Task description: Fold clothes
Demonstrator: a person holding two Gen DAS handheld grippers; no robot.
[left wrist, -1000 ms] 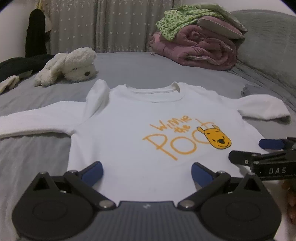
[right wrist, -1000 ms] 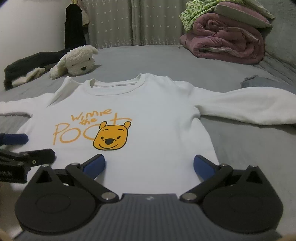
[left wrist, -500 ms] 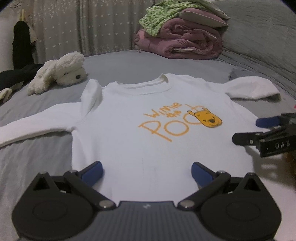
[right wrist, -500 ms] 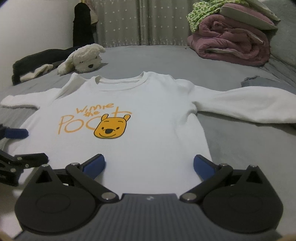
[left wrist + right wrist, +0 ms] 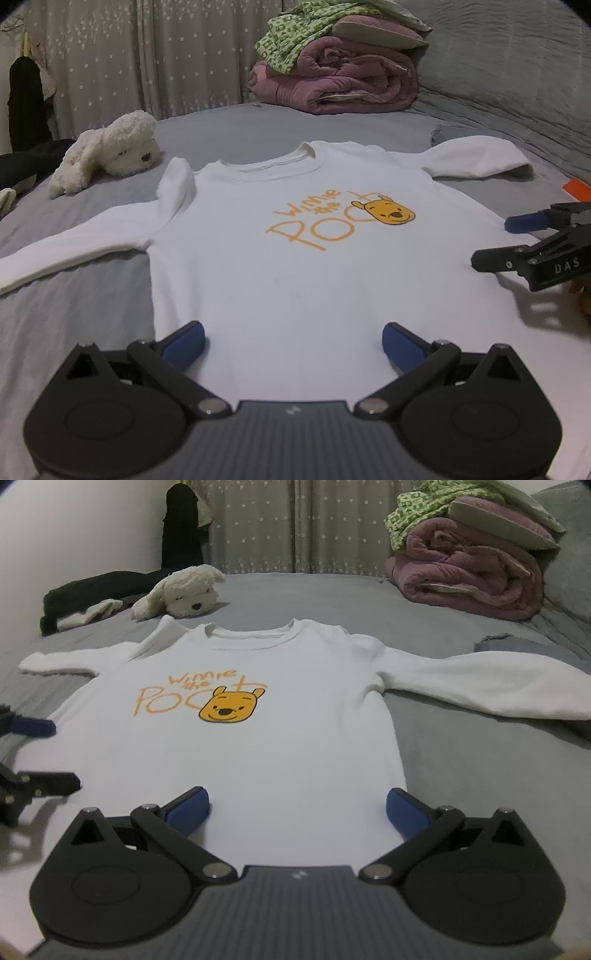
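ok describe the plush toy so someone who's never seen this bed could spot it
Start from the grey bed and the white sweatshirt spread on it. Just beyond the sweatshirt's left shoulder lies a cream plush dog on its side; unlike the flat dark clothes behind it, it is fluffy, with a dark nose.

One white sweatshirt; one plush dog; one pink quilt; two grippers, left and right.

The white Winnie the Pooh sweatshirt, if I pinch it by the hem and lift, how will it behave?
The white sweatshirt lies limp and flat on the grey bed, so it will probably drape. Its spread sleeves will likely trail. It looks soft and unbreakable.
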